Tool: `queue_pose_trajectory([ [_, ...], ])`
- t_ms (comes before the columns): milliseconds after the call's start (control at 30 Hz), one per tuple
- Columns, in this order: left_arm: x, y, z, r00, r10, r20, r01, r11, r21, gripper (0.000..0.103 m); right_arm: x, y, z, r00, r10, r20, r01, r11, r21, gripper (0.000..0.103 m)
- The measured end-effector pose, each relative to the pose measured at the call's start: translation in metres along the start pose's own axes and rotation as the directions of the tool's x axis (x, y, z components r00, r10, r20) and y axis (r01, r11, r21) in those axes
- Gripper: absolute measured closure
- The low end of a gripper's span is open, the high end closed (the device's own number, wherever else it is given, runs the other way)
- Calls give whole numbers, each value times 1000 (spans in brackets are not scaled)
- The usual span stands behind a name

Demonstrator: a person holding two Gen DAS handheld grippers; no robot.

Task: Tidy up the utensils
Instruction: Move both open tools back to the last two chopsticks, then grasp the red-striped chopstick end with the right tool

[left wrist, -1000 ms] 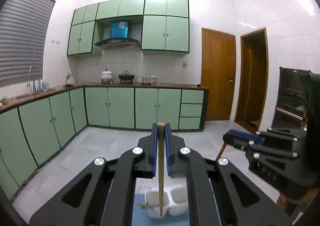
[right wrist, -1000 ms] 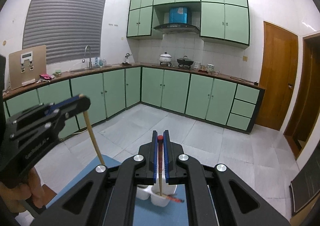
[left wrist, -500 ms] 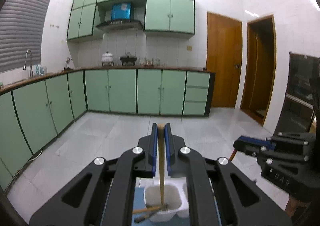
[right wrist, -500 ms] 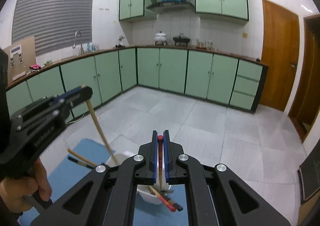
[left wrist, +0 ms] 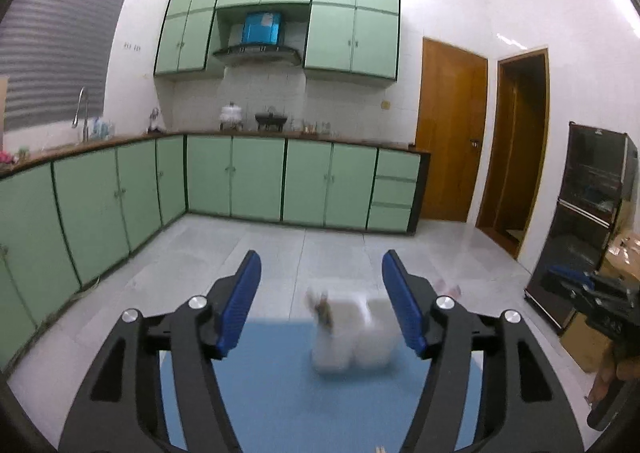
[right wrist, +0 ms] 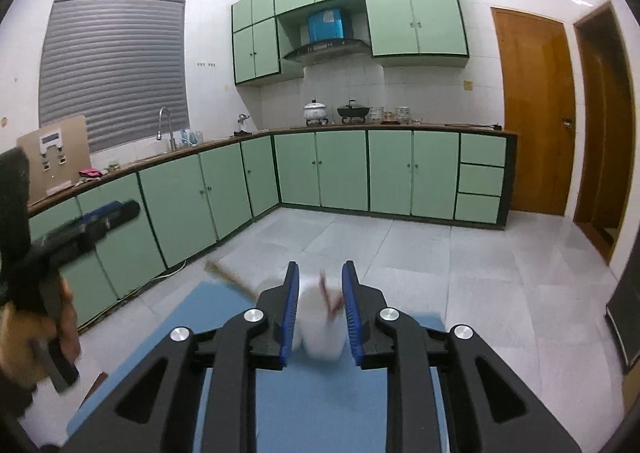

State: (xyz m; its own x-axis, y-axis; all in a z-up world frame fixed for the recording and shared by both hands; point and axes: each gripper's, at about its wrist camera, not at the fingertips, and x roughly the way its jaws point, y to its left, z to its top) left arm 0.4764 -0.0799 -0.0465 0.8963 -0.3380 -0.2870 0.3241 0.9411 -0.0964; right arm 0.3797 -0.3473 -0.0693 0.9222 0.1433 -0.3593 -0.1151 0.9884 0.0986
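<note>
Jaws on your left gripper [left wrist: 321, 303] spread wide, nothing between blue pads [left wrist: 239, 303]. White utensil holder [left wrist: 354, 329] stands on blue mat [left wrist: 280, 385] at its far end, blurred, right of centre between pads. Utensil tips [left wrist: 322, 309] poke from its left compartment. Your right gripper [right wrist: 320, 307] jaws partly spread, empty, framing holder with red-tipped utensil [right wrist: 330, 295] inside. Wooden stick [right wrist: 230, 277] leans out over holder's left rim.
</note>
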Motion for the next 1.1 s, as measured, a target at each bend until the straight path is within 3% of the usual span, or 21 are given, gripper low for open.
queue_pose_trajectory([
  [100,-46,2,-43,999,19,-29,-18,1000,19,35,-37,15,-62,999,-10,-39,10,1000,-16,80],
  [300,-119,-1,-146,991,57,-122,-56,998,11,31,-78,58,-189,985,4,-172,-1,1000,18,80],
  [500,-149,-13,-230,972,70,-222,-77,997,-22,30,-84,97,-263,965,53,-258,-36,997,69,80],
  [633,-155,-9,-250,964,62,-258,-84,994,-73,30,-79,119,-281,958,56,-282,-48,998,33,80],
  [833,-156,-5,-241,969,61,-239,-79,995,-66,30,-63,125,-287,952,40,-303,-40,999,6,81],
  [900,-153,-6,-243,967,56,-248,-74,995,-65,30,-60,125,-283,953,33,-300,-36,999,-3,83],
  [1000,-148,-7,-248,963,53,-263,-71,995,-63,30,-59,117,-281,955,17,-297,-15,1000,10,95],
  [1100,-145,-10,-252,960,49,-277,-67,996,-58,30,-61,108,-283,955,14,-298,-6,1000,28,97],
])
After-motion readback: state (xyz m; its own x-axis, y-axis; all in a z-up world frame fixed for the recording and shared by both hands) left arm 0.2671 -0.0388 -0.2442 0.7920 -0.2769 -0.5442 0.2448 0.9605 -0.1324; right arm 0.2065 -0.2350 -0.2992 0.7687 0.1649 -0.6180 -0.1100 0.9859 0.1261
